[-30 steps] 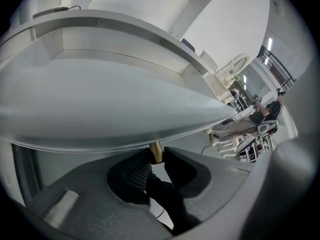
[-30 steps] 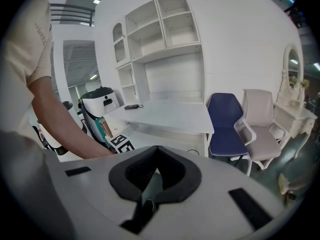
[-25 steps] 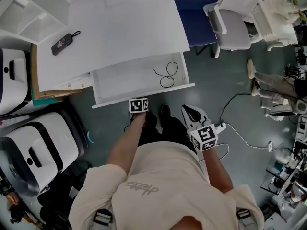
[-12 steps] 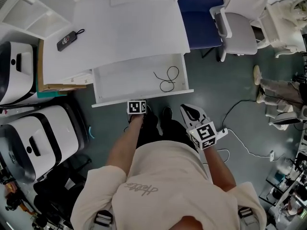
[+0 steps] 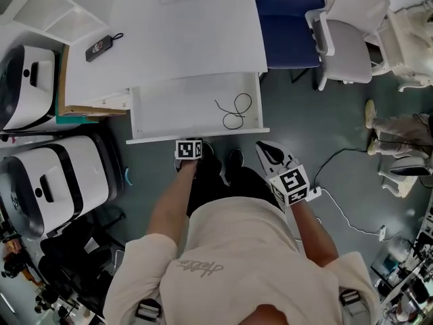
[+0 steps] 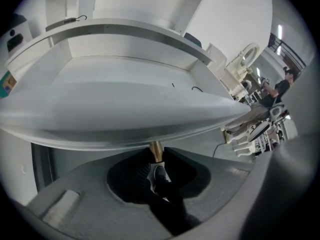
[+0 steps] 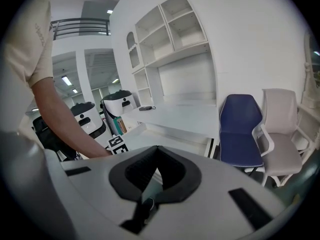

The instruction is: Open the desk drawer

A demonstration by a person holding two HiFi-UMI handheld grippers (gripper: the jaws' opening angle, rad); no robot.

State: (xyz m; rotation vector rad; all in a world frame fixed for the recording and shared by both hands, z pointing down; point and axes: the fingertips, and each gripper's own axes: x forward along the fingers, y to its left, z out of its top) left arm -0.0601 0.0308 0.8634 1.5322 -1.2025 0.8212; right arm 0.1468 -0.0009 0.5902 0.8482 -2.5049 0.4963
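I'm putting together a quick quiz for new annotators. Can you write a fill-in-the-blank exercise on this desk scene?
1. The desk drawer stands ___.
2. The looped cable lying inside it is ___ in colour.
3. The left gripper has its fingers on the drawer's brass knob, while the right gripper holds ___.
4. The chair nearest the desk is ___.

Missing words: open; black; nothing; blue

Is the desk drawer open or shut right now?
Open. The drawer sticks out from under the desk top, its inside showing with a black cable in it; the left gripper holds its knob.
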